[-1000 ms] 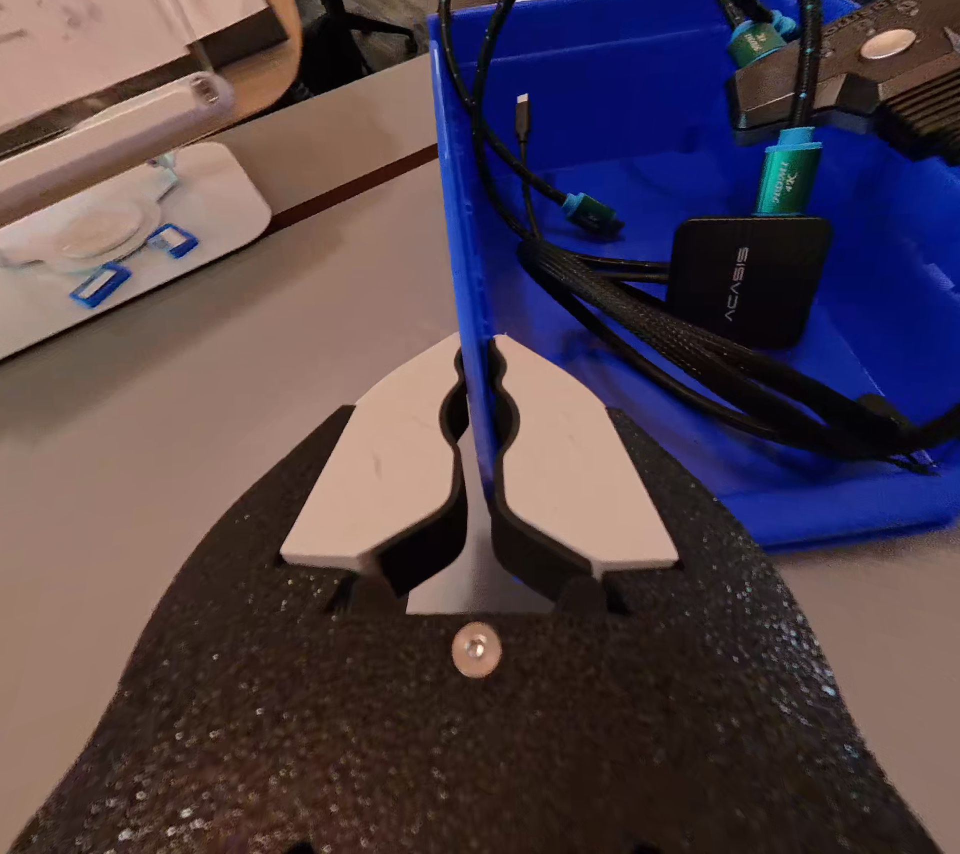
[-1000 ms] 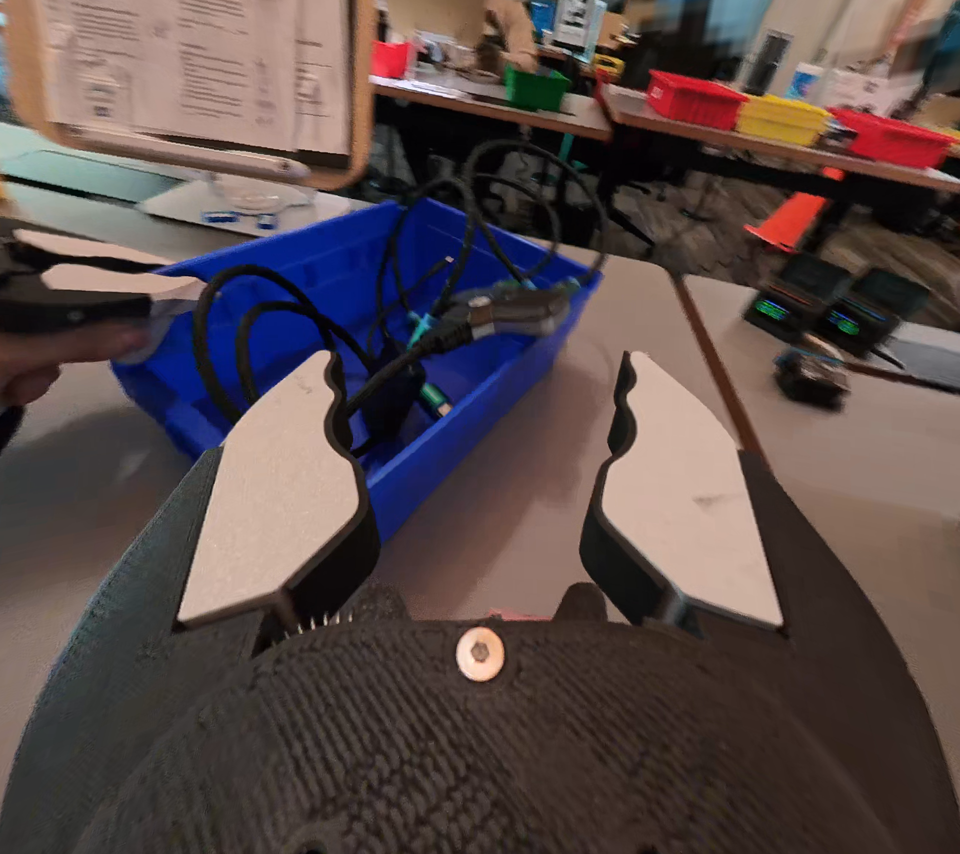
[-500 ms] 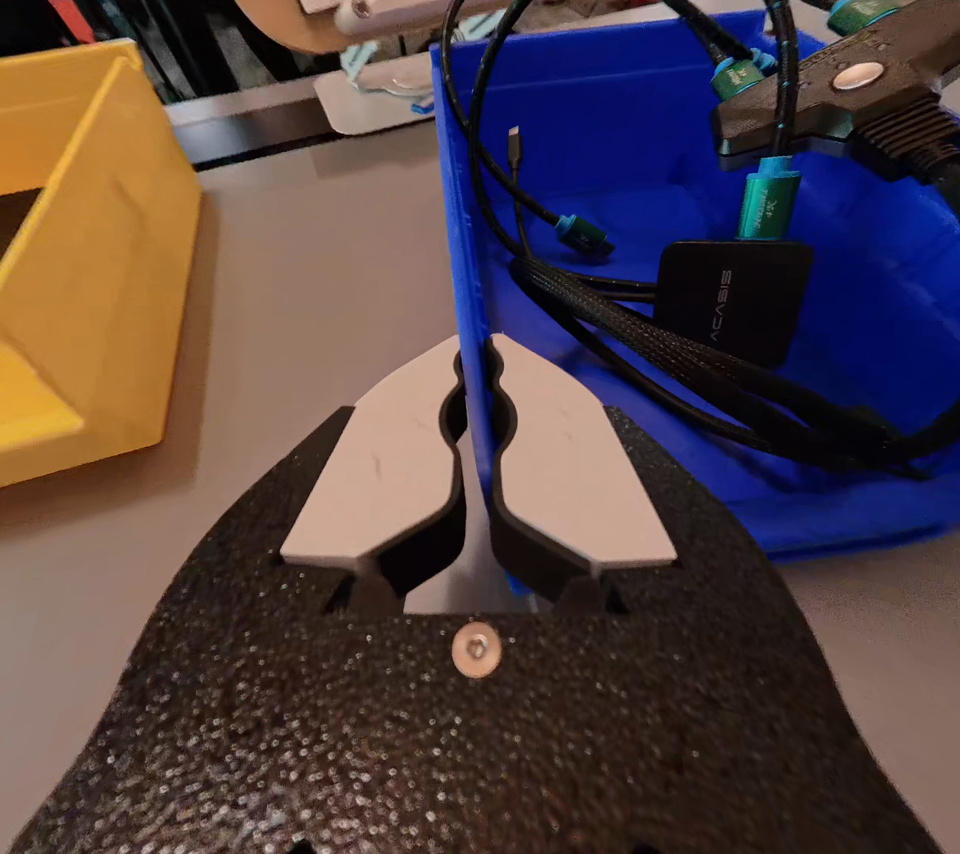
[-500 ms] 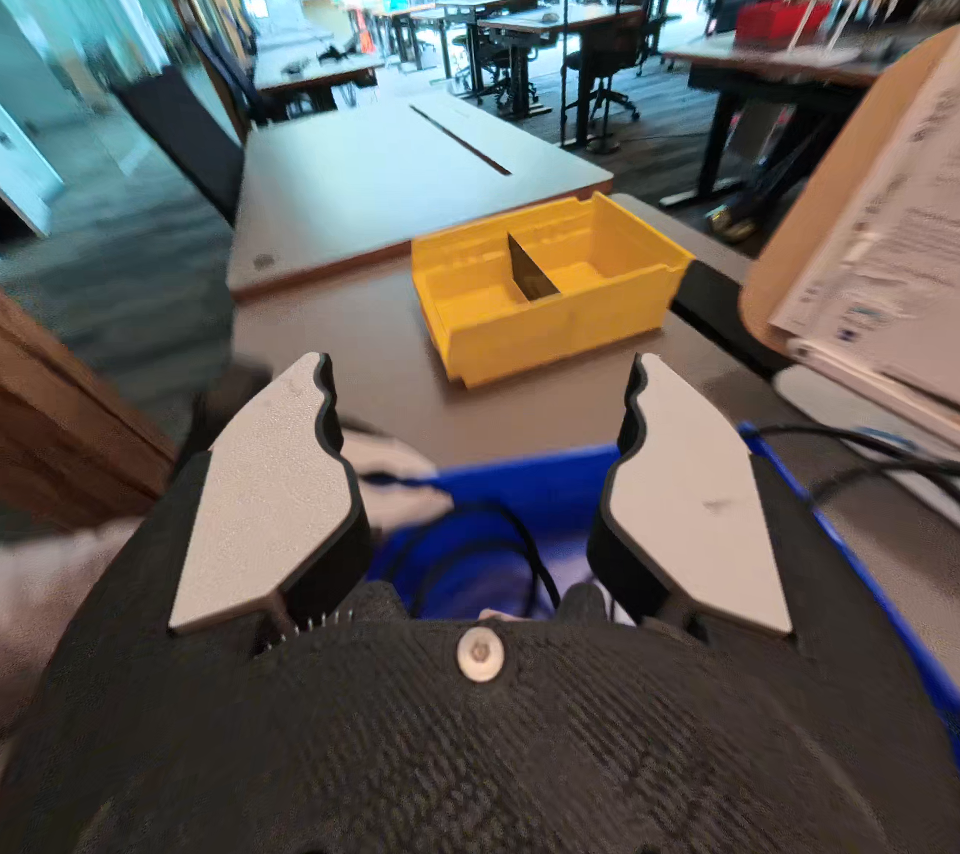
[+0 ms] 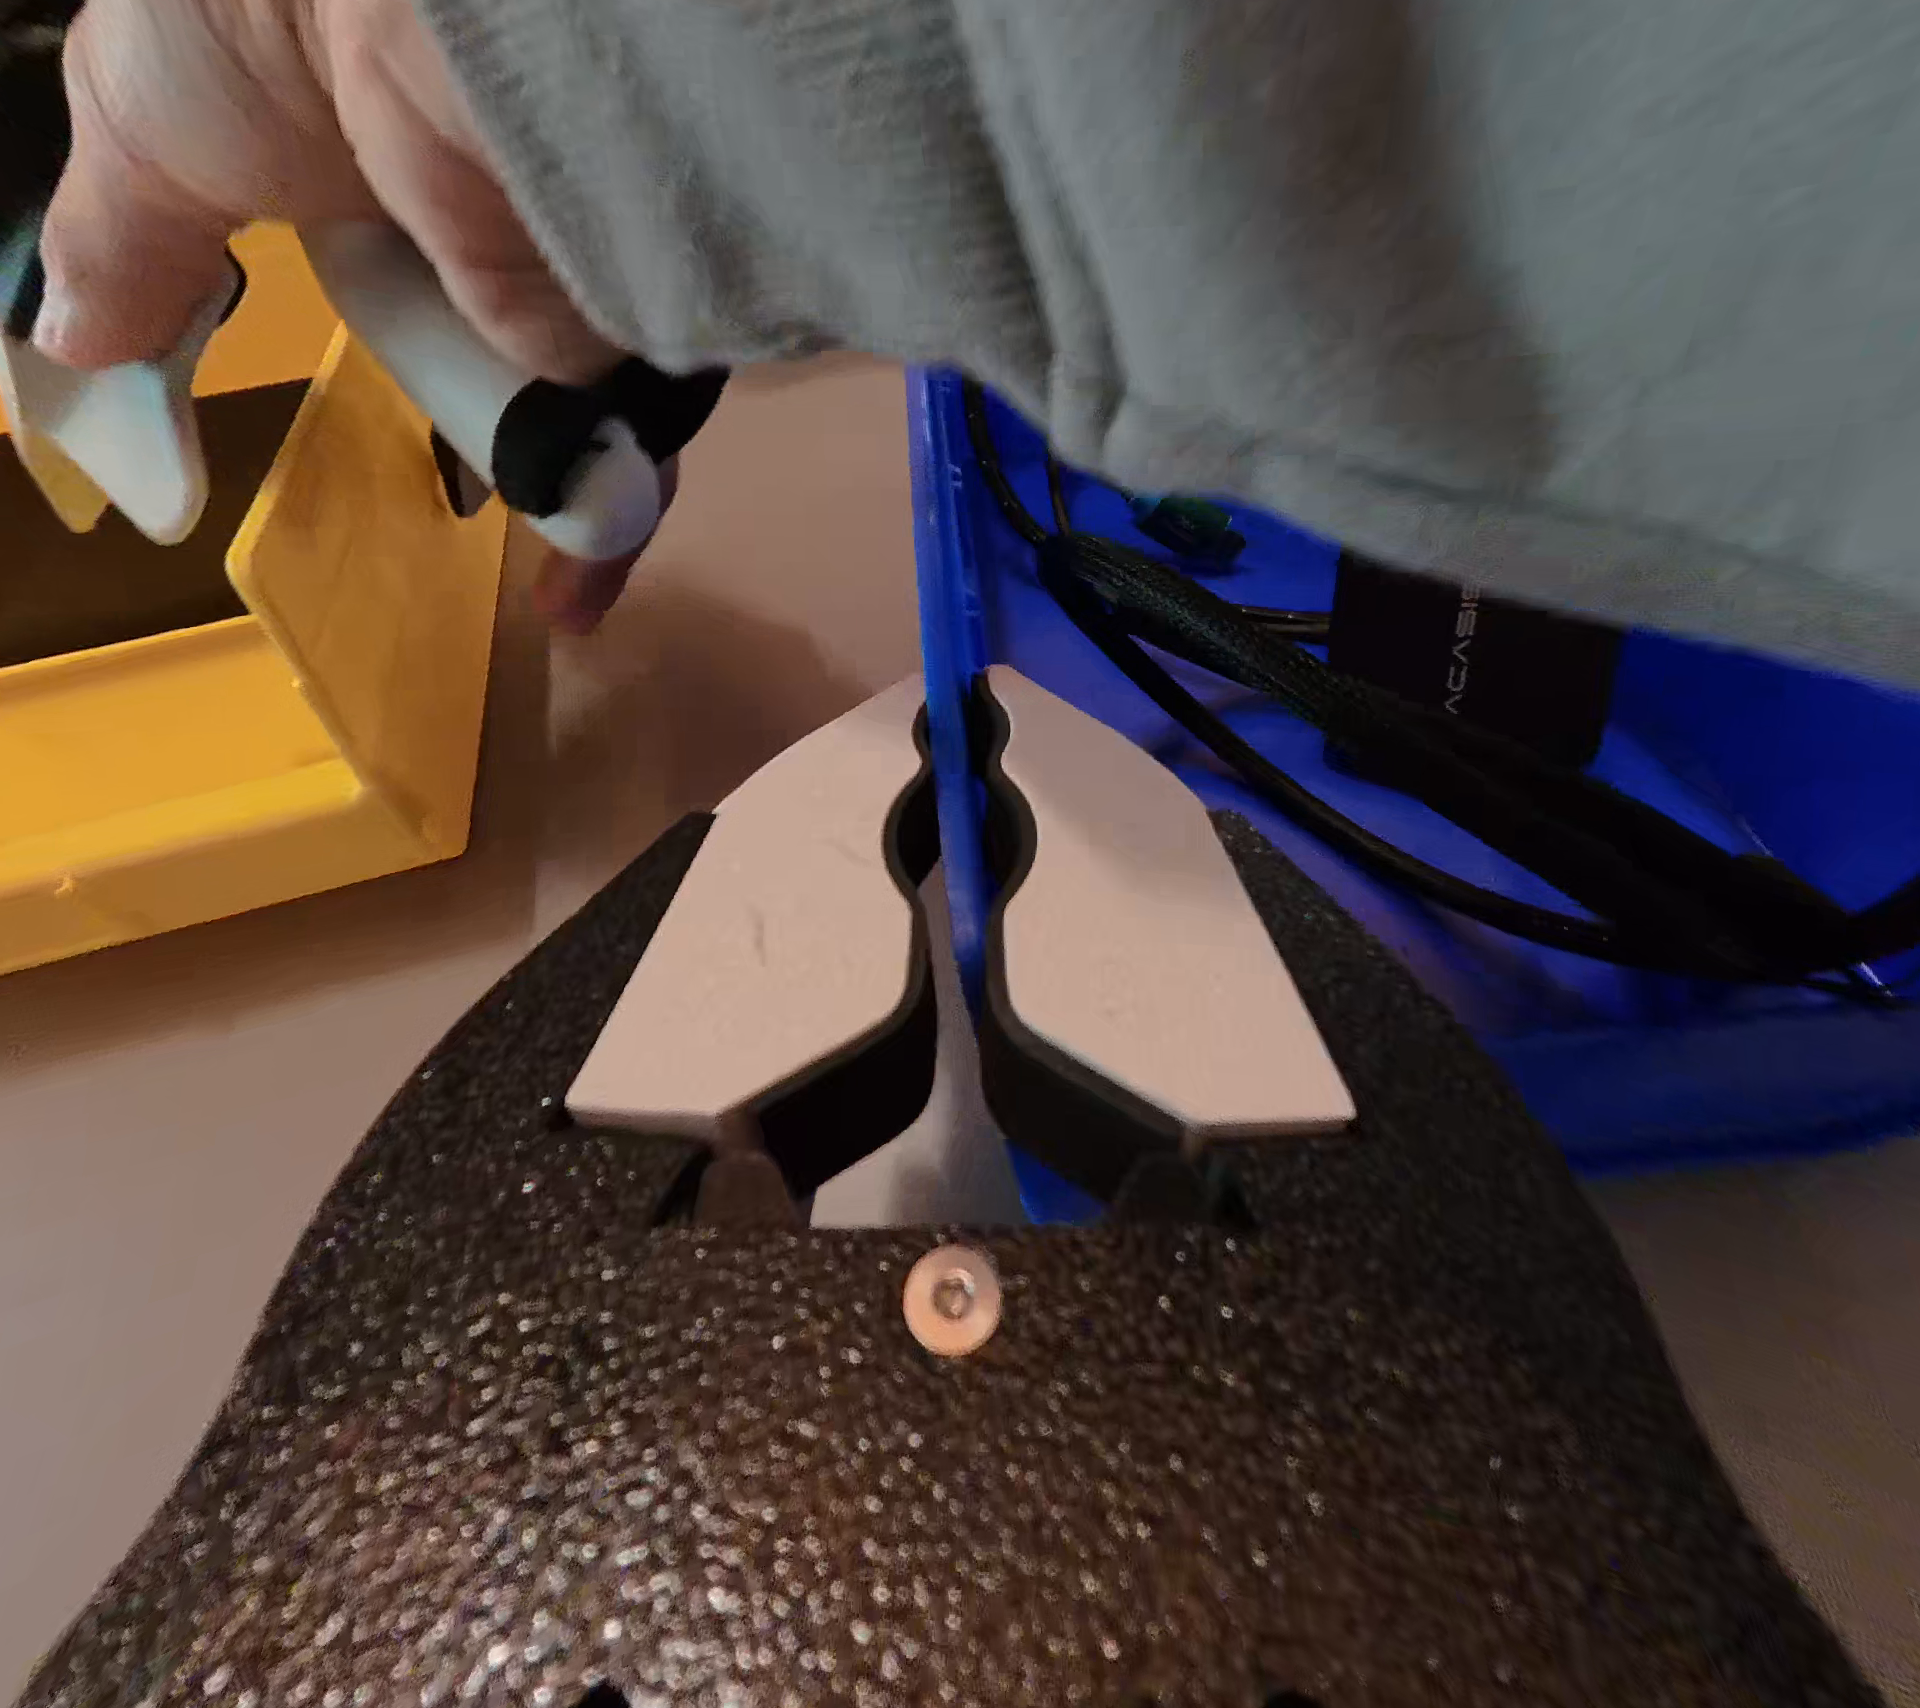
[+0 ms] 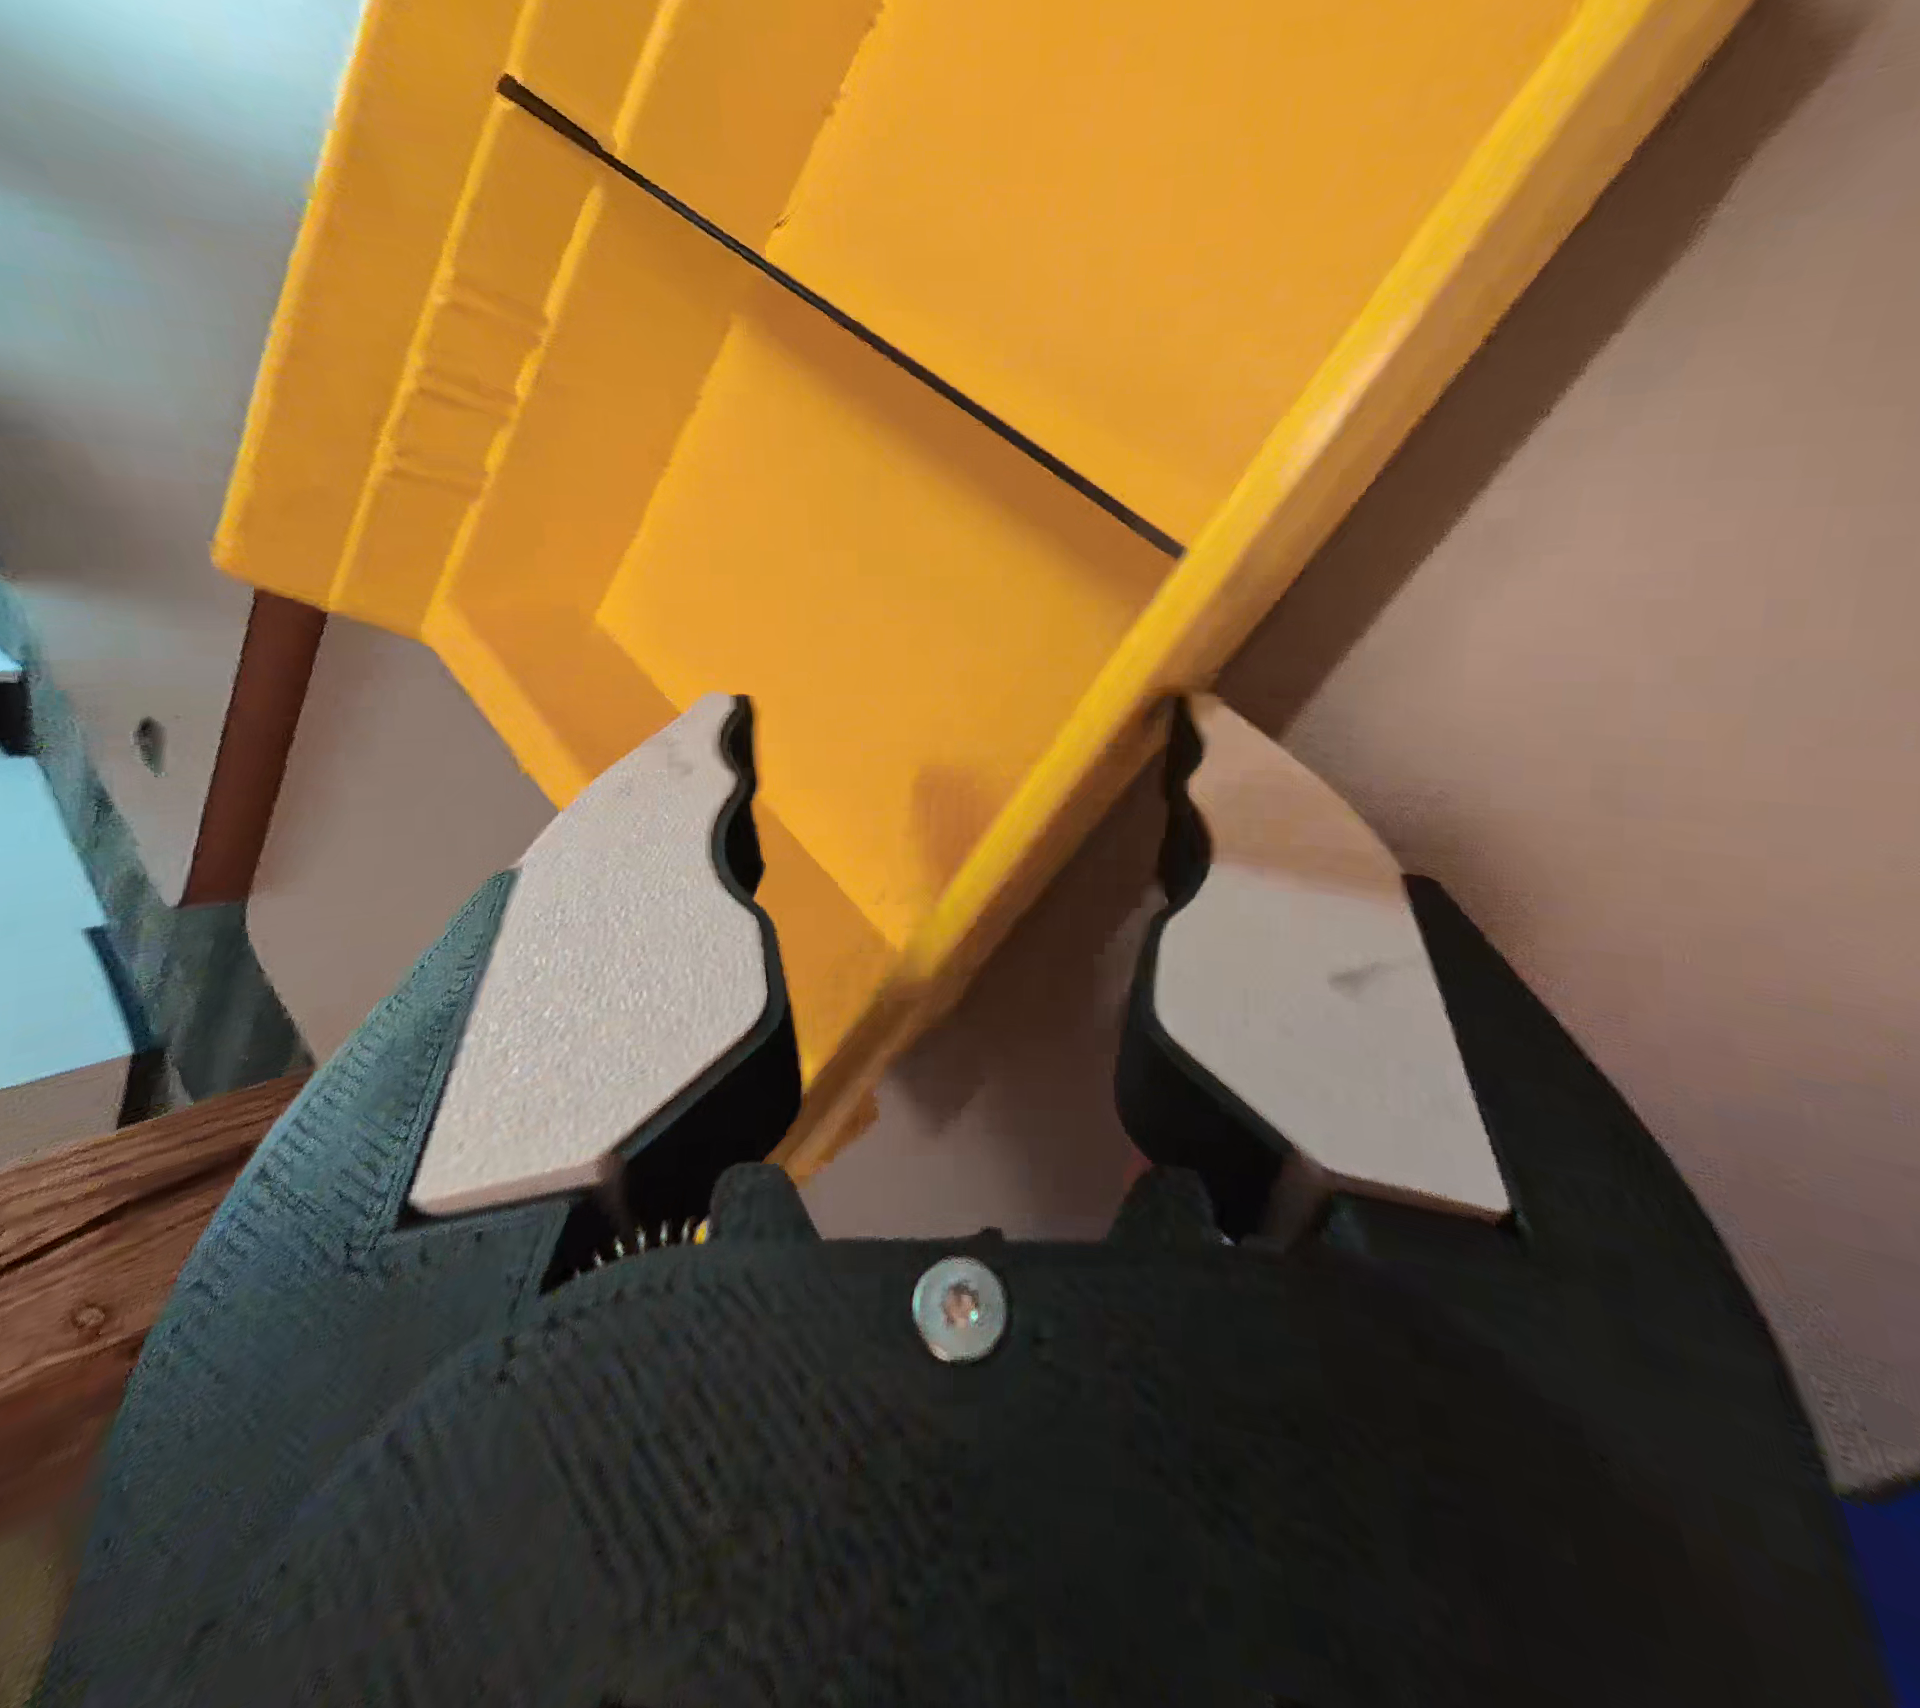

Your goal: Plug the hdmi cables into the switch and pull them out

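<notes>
My left gripper (image 5: pixel 951 723) is shut on the left wall of the blue bin (image 5: pixel 940 515). Inside the bin lie black braided HDMI cables (image 5: pixel 1247 671), a teal plug (image 5: pixel 1184 515) and the black switch box (image 5: pixel 1475 661); much of them is hidden by a grey sleeve (image 5: pixel 1143 100). My right gripper (image 6: pixel 956 708) is open and empty. It straddles the side wall of a yellow bin (image 6: pixel 1351 370), one finger inside and one outside. Its white fingers (image 5: pixel 125 432) show in the left wrist view, held by a hand (image 5: pixel 229 48).
The yellow bin (image 5: pixel 364 619) stands on the grey table (image 5: pixel 727 619) just left of the blue bin, with a narrow gap between them. A thin black divider (image 6: pixel 831 308) splits the yellow bin into two empty halves. A wooden edge (image 6: pixel 104 1243) lies at lower left.
My right gripper swung away from the blue bin, over to the yellow bin, and came down on its wall. The arm now crosses the left wrist view. My left gripper stays shut on the blue wall.
</notes>
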Motion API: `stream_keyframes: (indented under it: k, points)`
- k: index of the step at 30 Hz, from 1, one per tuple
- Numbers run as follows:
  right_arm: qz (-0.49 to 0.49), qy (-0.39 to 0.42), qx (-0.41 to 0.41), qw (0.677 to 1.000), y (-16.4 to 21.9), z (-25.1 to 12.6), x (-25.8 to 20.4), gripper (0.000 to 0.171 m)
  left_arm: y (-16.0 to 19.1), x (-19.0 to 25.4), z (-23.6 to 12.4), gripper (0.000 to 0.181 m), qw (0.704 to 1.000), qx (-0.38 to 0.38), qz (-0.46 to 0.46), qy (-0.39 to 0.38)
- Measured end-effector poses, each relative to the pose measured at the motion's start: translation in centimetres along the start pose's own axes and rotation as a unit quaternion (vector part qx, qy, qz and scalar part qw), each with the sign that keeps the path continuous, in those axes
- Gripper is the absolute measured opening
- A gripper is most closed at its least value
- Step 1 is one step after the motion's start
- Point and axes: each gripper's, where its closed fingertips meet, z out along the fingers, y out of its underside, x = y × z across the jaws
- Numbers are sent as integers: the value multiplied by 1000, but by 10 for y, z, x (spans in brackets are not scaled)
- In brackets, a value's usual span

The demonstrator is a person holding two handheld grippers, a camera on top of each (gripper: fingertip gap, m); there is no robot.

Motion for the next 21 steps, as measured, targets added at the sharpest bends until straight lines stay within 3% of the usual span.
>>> stream_keyframes:
  k: [3,5,8,12,17,21]
  points:
    - [0,38,-13,999,4,28,2,99,1,-8,-4,3,1000,4,-3,-5]
    - [-31,59,-25,997,8,41,8,81,2,-14,-6,3,1000,6,-7,-7]
    - [-31,121,-35,991,1,43,25,41,4,-23,-10,3,1000,7,-9,-11]
    - [-16,89,-38,995,-13,38,19,41,7,-37,-15,2,1000,8,-13,-14]
    - [-114,75,-22,990,-59,-3,-7,39,9,-52,-21,3,1000,10,-13,-9]
    - [-203,53,29,977,-98,-80,-31,37,12,-62,-26,3,1000,9,-10,-10]
